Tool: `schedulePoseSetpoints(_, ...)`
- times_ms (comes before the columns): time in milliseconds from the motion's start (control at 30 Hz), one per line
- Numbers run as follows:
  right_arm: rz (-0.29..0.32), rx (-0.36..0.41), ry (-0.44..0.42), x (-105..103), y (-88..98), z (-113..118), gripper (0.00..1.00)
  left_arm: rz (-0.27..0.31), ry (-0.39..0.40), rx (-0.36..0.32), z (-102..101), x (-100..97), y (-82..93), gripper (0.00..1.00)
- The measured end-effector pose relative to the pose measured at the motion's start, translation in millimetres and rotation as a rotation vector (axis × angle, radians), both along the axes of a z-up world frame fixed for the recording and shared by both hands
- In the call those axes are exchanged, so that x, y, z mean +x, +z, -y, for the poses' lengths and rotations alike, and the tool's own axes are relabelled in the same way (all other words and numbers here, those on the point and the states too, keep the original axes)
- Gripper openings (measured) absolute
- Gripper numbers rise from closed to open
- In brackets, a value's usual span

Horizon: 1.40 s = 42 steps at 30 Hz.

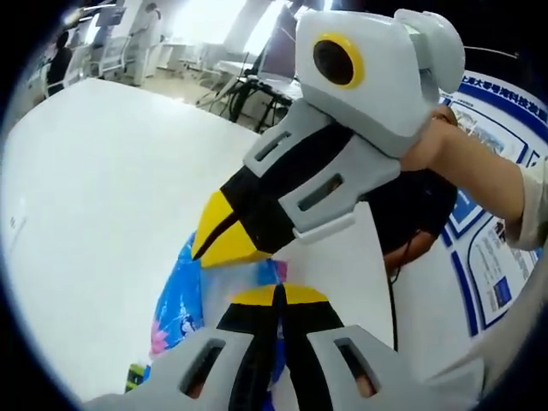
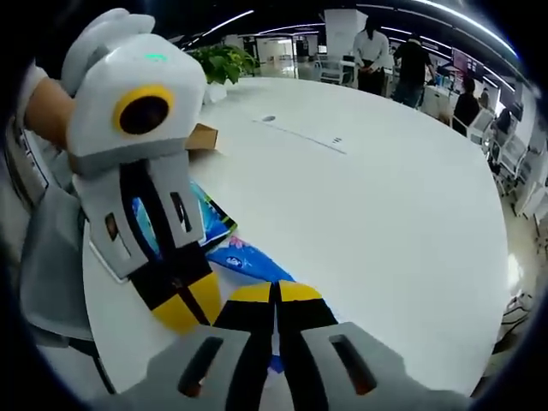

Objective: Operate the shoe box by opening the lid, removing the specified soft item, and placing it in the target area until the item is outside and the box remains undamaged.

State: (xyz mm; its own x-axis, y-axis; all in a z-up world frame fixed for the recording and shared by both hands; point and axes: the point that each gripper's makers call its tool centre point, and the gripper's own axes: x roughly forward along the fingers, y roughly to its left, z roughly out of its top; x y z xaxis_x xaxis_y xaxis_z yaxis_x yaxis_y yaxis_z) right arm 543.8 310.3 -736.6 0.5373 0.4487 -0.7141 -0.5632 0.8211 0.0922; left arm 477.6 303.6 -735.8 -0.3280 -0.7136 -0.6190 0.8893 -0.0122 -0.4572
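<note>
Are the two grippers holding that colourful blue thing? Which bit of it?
Both seem to. The left gripper and the right gripper are each shut on an edge of the soft blue printed plastic package, above the white table.

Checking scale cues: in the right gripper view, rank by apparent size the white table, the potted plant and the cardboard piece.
1. White table, by far.
2. Potted plant.
3. Cardboard piece, close to the plant in size; the plant sits farther away, so this order is unsure.

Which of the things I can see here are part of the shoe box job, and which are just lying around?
Part of the job:
- blue patterned soft item, lying on the white table
- left gripper
- right gripper, jaws together

Just lying about:
- potted plant
- brown cardboard piece beside the left gripper
- poster at the table edge
- people at the far desks
</note>
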Motion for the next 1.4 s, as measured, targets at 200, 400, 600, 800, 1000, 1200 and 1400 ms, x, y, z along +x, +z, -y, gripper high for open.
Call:
schedulePoseSetpoints(200, -0.001, -0.016, 0.003, 2, 0.3, -2, 0.0, 0.006, 0.002, -0.004, 1, 1.3, -0.1, 0.0)
schedulePoseSetpoints(400, 0.001, -0.025, 0.001, -2, -0.3, 1, 0.0, 0.012, -0.008, -0.002, 0, 0.7, -0.8, 0.0)
schedulePoseSetpoints(600, 0.021, -0.035, -0.007, -3, 5.8, 5, 0.01, 0.029, 0.01, -0.015, 3, 4.1, 3.8, 0.0)
schedulePoseSetpoints(800, 0.019, -0.03, -0.022, -8, 9.4, 7, 0.02, 0.035, 0.026, -0.032, 4, 4.8, 12.4, 0.0)
schedulePoseSetpoints(1000, 0.039, -0.016, -0.036, -13, 21.4, 7, 0.02, 0.068, 0.02, -0.021, -5, 5.8, 14.8, 0.02)
schedulePoseSetpoints(1200, 0.04, -0.025, -0.037, -24, 28.7, 4, 0.05, 0.115, 0.021, -0.01, -18, 9.8, 20.5, 0.08)
schedulePoseSetpoints(1400, 0.055, -0.033, -0.044, -33, 42.7, -2, 0.09, 0.137, 0.039, -0.011, -33, 10.5, 31.0, 0.14)
